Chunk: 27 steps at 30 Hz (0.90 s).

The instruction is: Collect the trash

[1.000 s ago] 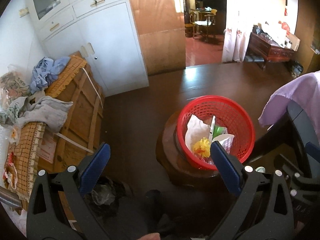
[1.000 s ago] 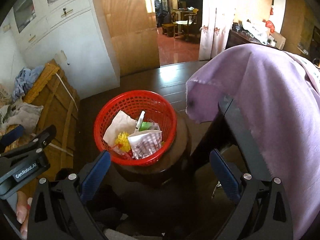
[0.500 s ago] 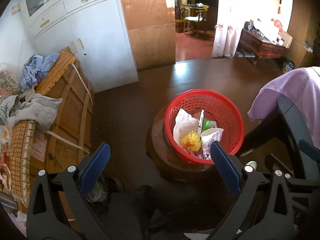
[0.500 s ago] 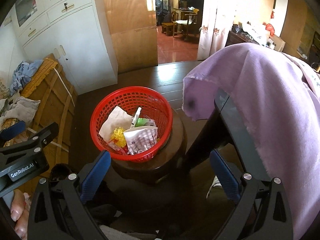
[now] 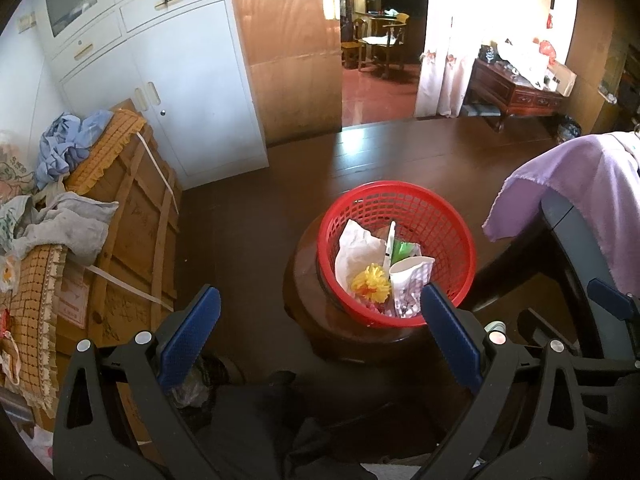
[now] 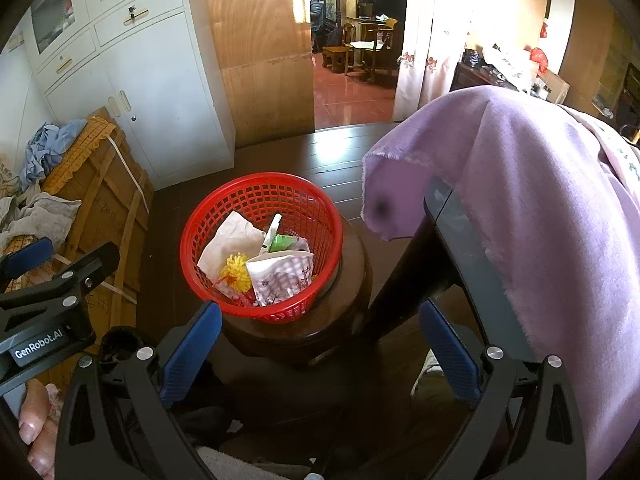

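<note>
Both grippers pull back, basket shrinking in view | round red plastic mesh basket [image 6: 261, 240] of paper trash sits on dark wooden stool [image 6: 348, 320], ahead-left of right gripper [image 6: 316, 356], ahead-right of left gripper [image 5: 318, 338] | both spread wide, empty | right looks nearer

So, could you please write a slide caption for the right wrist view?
Open right gripper above a red basket of trash on a round wooden stool, beside a purple cloth.

A red basket [image 6: 262, 204] holding crumpled paper [image 6: 230, 240] and a yellow pompom [image 6: 237, 266] sits on a dark round stool [image 6: 320, 320]. Purple cloth [image 6: 540, 208] drapes a table at right.
</note>
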### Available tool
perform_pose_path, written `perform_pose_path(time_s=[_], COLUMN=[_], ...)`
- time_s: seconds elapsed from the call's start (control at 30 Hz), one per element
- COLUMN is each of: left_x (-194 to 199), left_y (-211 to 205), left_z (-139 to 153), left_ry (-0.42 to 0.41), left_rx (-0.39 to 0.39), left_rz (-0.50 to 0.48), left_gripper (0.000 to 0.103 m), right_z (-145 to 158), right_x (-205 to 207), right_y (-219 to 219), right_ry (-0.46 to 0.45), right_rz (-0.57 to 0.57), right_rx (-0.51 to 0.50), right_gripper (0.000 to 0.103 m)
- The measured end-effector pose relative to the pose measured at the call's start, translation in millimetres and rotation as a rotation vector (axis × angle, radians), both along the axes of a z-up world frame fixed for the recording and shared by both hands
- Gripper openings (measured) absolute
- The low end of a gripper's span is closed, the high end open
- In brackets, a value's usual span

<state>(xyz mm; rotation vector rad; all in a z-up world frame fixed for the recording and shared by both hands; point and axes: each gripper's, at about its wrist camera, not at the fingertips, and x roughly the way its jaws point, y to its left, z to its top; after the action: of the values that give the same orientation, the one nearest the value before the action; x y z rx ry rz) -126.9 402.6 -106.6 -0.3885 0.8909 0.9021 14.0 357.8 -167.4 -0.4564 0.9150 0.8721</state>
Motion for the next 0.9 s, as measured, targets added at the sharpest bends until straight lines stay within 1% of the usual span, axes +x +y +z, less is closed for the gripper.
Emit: perform_pose_path(time_s=[0.3, 0.9], left_x=[2.2, 1.5], left_y=[-3.0, -4.1], left_z=[2.8, 3.7], left_ry=[0.005, 0.005], left_rx=[0.013, 0.011], left_rz=[-0.003, -0.004], left_gripper=[0.096, 0.096], right_z=[5.7, 5.2], right_x=[-1.1, -3.1], right_y=[-1.6, -1.5], right_ry=[-0.006, -0.008], right_rz=[0.007, 0.008], right_rx=[0.000, 0.001], right_gripper=[0.097, 0.097])
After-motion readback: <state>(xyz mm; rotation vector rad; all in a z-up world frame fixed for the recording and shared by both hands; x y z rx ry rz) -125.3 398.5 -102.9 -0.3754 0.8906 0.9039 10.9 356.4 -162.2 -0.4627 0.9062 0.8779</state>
